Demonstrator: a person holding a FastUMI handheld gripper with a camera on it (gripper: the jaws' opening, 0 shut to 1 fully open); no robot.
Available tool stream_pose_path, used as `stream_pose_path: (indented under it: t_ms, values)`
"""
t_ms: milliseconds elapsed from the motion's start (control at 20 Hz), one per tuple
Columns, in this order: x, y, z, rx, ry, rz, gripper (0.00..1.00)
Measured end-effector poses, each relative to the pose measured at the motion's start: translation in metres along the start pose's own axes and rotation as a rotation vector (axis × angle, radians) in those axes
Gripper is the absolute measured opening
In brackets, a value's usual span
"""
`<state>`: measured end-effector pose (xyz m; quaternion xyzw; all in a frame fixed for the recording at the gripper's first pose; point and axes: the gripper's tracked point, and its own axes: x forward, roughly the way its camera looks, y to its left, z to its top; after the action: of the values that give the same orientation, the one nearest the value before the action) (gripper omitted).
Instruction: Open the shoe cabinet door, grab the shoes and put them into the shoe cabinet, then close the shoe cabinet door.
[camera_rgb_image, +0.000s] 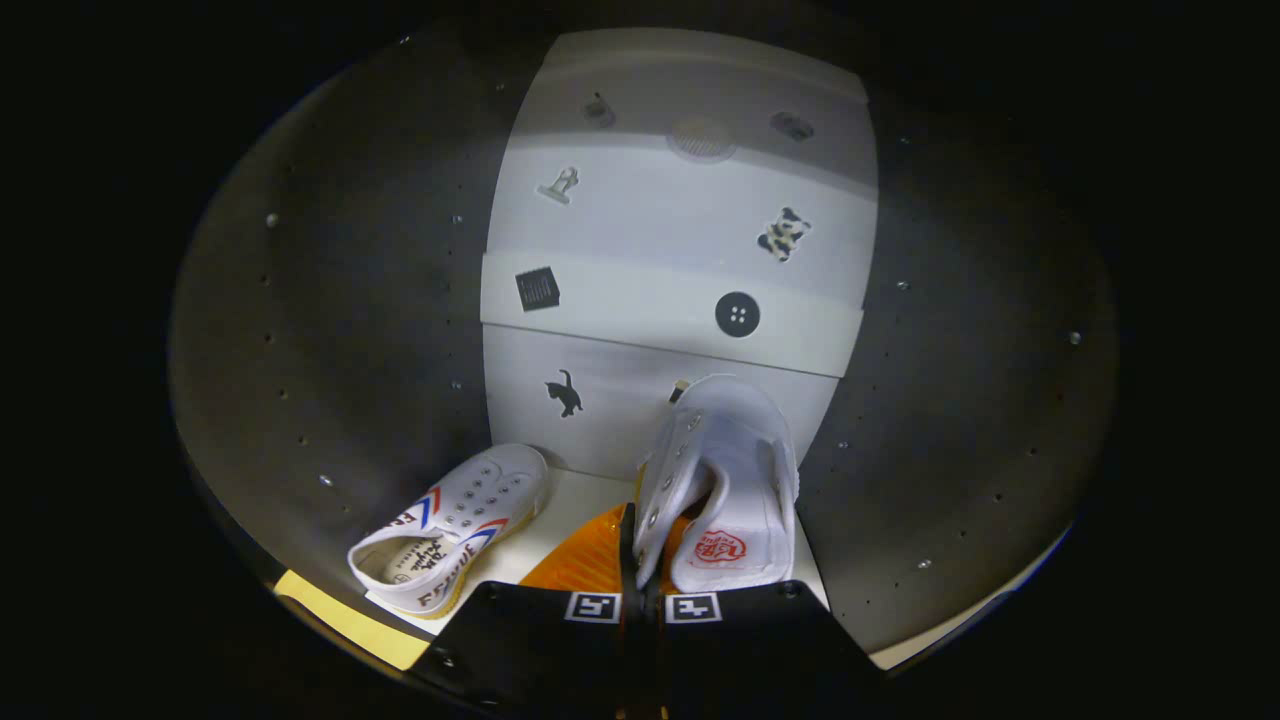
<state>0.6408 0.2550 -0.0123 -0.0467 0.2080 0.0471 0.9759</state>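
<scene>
Shoe (725, 480), white, hangs inside the cabinet with its side wall pinched between the closed fingers of the gripper (640, 575). Its mate (450, 525) lies on the shelf (570, 500) nearby, apart. Beyond, the stickered back panel (640, 270); dark side walls (330, 330) flank both.

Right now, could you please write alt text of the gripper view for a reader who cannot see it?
The gripper has its fingers shut on the side wall of a white shoe, held inside the shoe cabinet. A second white shoe lies on the shelf to the left; stickers dot the pale back wall.
</scene>
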Motion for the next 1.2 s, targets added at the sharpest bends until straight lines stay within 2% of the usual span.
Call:
stream_pose_path:
  t_ms: [400,900,1100,1200]
  values:
    - [0.047,0.010,-0.030,0.031,0.102,-0.002,0.02]
    - [0.066,0.022,-0.044,0.233,0.189,0.040,0.04]
    - [0.062,0.023,-0.046,0.255,0.198,0.033,0.13]
    - [0.055,0.033,-0.047,0.262,0.200,0.074,0.30]
